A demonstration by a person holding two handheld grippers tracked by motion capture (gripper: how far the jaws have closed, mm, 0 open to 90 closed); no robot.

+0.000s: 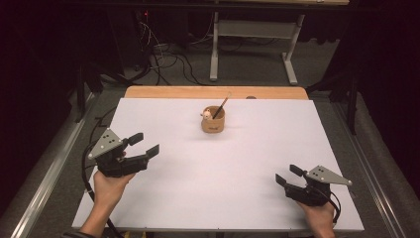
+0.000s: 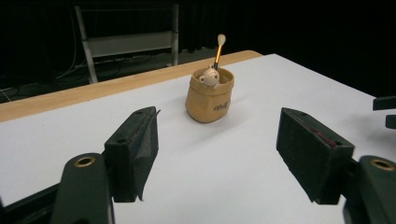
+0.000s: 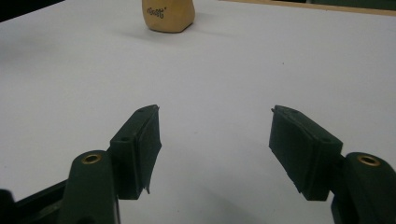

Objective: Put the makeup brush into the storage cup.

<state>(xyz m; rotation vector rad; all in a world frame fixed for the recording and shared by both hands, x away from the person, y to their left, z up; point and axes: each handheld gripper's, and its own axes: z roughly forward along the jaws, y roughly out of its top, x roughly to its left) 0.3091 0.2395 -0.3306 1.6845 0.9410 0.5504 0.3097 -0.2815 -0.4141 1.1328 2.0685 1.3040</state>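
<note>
A small tan sack-shaped holder (image 1: 213, 121) stands upright on the white table top (image 1: 218, 173), toward the far middle. A pale little figure and a thin brush stick (image 1: 221, 106) poke out of it. In the left gripper view the holder (image 2: 209, 96) stands well beyond the jaws. In the right gripper view its base (image 3: 168, 16) is at the top edge. My left gripper (image 1: 144, 143) hovers at the left, open, nothing between its jaws. My right gripper (image 1: 288, 174) rests low at the near right, open and empty. Both point roughly toward the holder.
A wooden strip (image 1: 215, 92) borders the table's far edge. Behind it are a metal desk frame (image 1: 252, 34) and cables (image 1: 163, 54) on the floor. A rail (image 1: 47, 168) runs along the table's left side. The other gripper's tips (image 2: 385, 112) show at the left gripper view's right edge.
</note>
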